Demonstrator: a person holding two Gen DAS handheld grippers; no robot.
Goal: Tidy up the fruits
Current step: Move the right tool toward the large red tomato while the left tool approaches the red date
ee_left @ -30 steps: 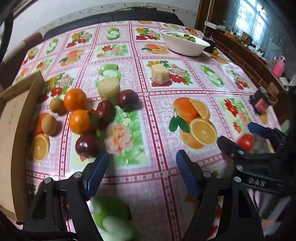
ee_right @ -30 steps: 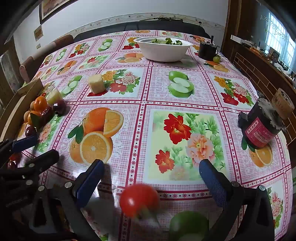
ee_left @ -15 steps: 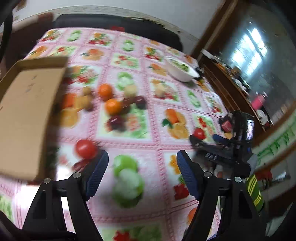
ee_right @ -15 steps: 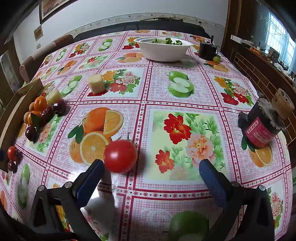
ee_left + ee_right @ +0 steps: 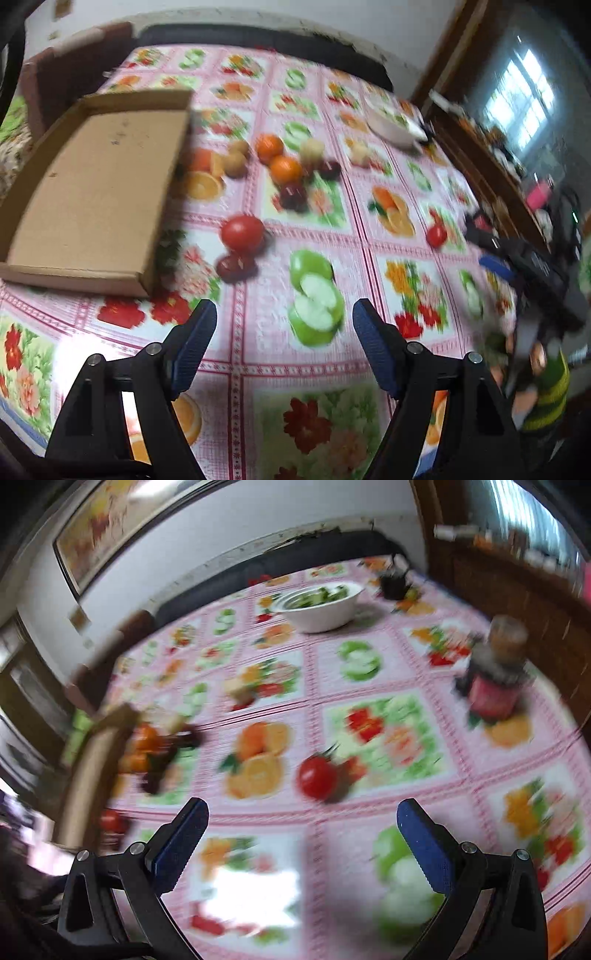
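My left gripper [image 5: 284, 325] is open and empty above the tablecloth. Ahead of it lie a red tomato [image 5: 242, 232] and a dark plum [image 5: 235, 266], beside an empty cardboard box [image 5: 92, 192]. Further back is a cluster of oranges [image 5: 284, 169], kiwis [image 5: 236, 164] and dark plums [image 5: 293, 194]. My right gripper [image 5: 303, 823] is open and empty. A second red tomato [image 5: 317, 777] sits on the cloth just beyond it; it also shows in the left wrist view [image 5: 436, 235]. The right gripper itself shows there at the right [image 5: 496, 267].
A white bowl of greens [image 5: 319, 605] stands at the far side. A dark jar with a red label [image 5: 493, 681] stands at the right. A pale block [image 5: 238, 688] lies mid-table. Both views are motion-blurred. A cabinet runs along the right wall.
Both grippers have pulled back and up from the table. The tomato left the right gripper's jaws and now sits on the cloth. The left view swung toward the box.
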